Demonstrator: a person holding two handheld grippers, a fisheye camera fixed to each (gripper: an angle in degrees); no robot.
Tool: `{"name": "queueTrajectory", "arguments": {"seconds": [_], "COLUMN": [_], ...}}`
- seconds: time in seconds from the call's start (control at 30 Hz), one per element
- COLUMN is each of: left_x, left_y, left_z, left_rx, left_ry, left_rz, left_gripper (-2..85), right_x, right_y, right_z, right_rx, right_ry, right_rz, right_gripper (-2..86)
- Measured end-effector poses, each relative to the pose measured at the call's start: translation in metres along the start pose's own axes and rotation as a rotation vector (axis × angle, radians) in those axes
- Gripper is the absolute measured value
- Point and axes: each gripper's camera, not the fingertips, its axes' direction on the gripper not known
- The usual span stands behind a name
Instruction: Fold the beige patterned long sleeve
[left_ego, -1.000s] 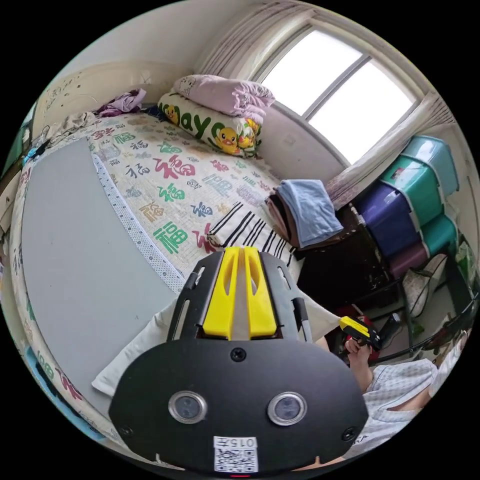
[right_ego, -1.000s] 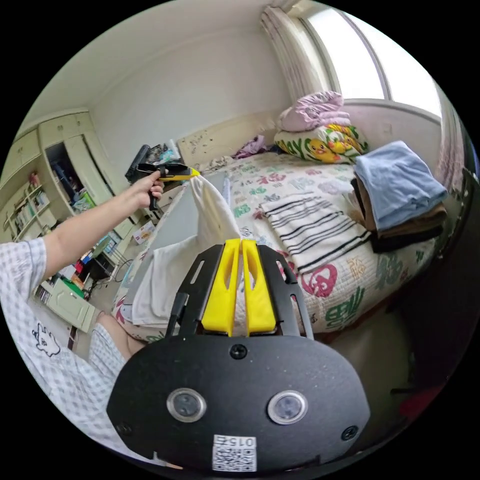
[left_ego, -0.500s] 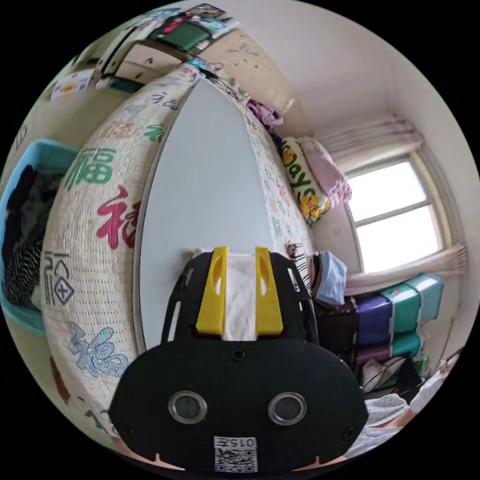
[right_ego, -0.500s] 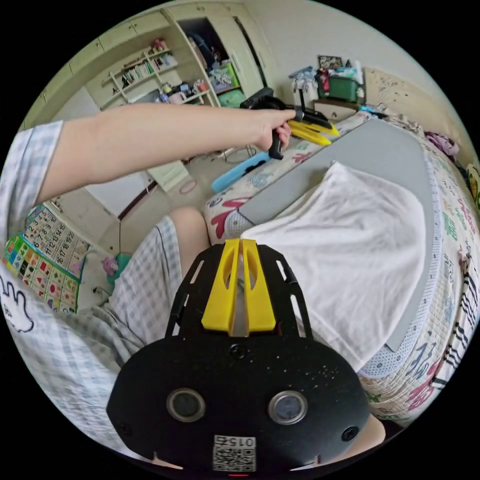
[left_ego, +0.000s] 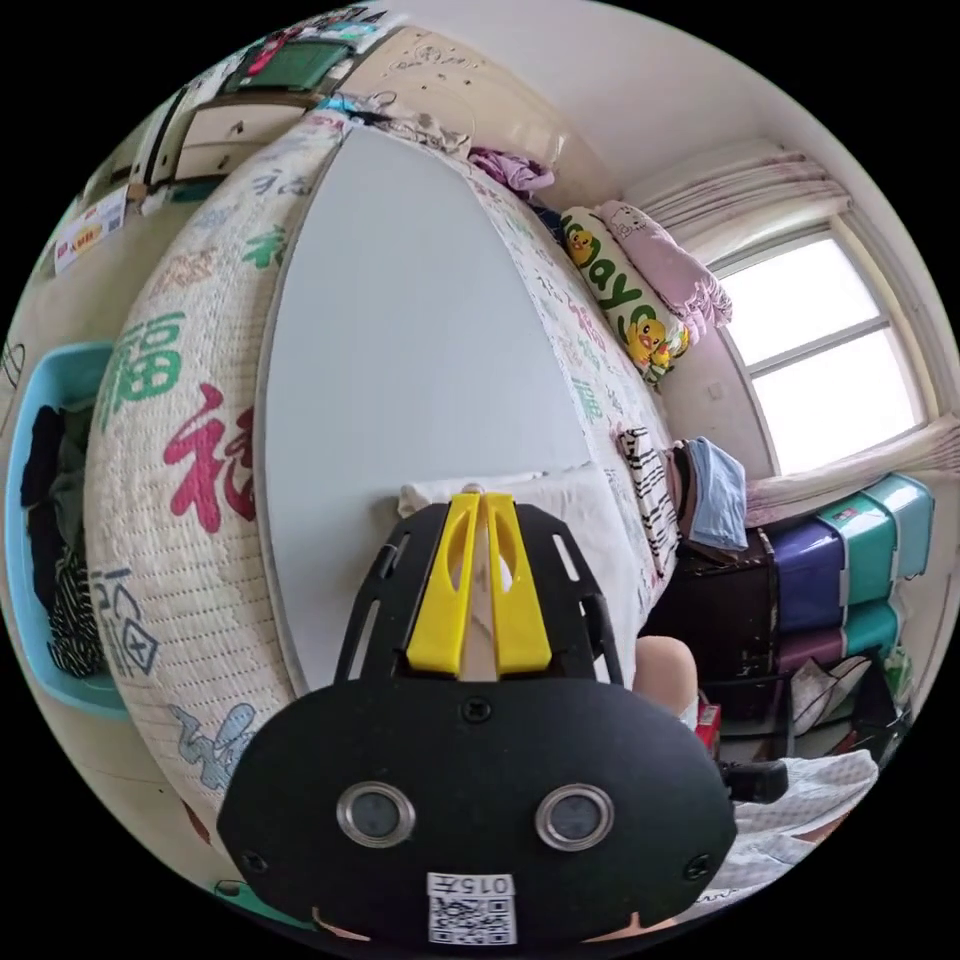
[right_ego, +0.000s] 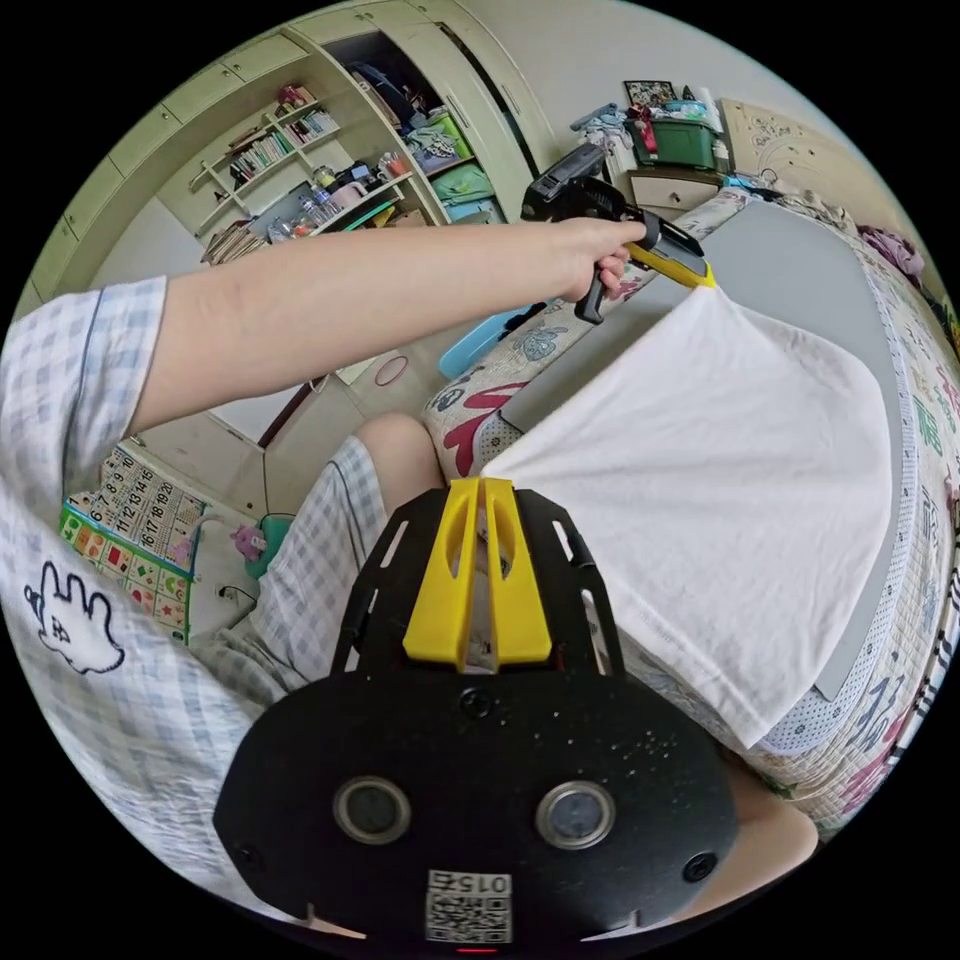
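Both yellow-jawed grippers are clamped on the pale cloth top (right_ego: 740, 490). In the right gripper view, the right gripper (right_ego: 482, 490) pinches one corner between its closed jaws. The left gripper (right_ego: 700, 278), held in a hand (right_ego: 595, 250), pinches the corner farther ahead. In the left gripper view, the left gripper (left_ego: 480, 505) bites the cloth edge.

The top (left_ego: 590, 540) looks plain creamy white; its pattern is hard to see. It stretches flat between the two grippers, over a smooth grey board (left_ego: 400, 340). The board lies on a quilted bed cover with big coloured signs (left_ego: 170, 420).

Two pillows (left_ego: 640, 290) sit far ahead. One striped folded cloth (left_ego: 645, 480) lies beside one stack of folded clothes (left_ego: 715, 495). One blue basket (left_ego: 50, 530) stands left of the bed.
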Motion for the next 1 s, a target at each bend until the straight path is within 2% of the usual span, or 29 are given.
{"name": "queueTrajectory", "arguments": {"seconds": [0.3, 0.5, 0.63, 0.7, 0.87, 1.0], "left_x": [-0.015, -0.025, -0.025, -0.036, -0.046, -0.033], "left_y": [0.011, 0.03, 0.039, 0.046, 0.097, 0.182], "left_z": [0.0, -0.004, -0.01, -0.021, -0.067, -0.1], "left_rx": [-0.064, -0.01, -0.013, 0.0, 0.144, 0.178], "left_ry": [-0.199, -0.189, -0.218, -0.112, 0.106, 0.223], "left_rz": [0.036, 0.017, 0.003, -0.081, -0.109, -0.054], "left_gripper": [-0.5, -0.1, 0.7, 2.2, 5.6, 6.9], "right_x": [0.03, 0.052, 0.06, 0.054, 0.014, 0.024], "right_y": [-0.042, -0.056, -0.059, -0.055, -0.012, 0.03], "right_z": [0.05, 0.077, 0.081, 0.076, 0.032, -0.015], "right_rx": [-0.154, -0.225, -0.23, -0.228, -0.133, -0.005], "right_ry": [-0.016, -0.019, -0.055, -0.086, -0.195, -0.116], "right_rz": [0.049, 0.086, 0.116, 0.107, -0.026, -0.004], "right_gripper": [0.1, 1.0, 4.8, 6.4, 6.8, 6.8]}}
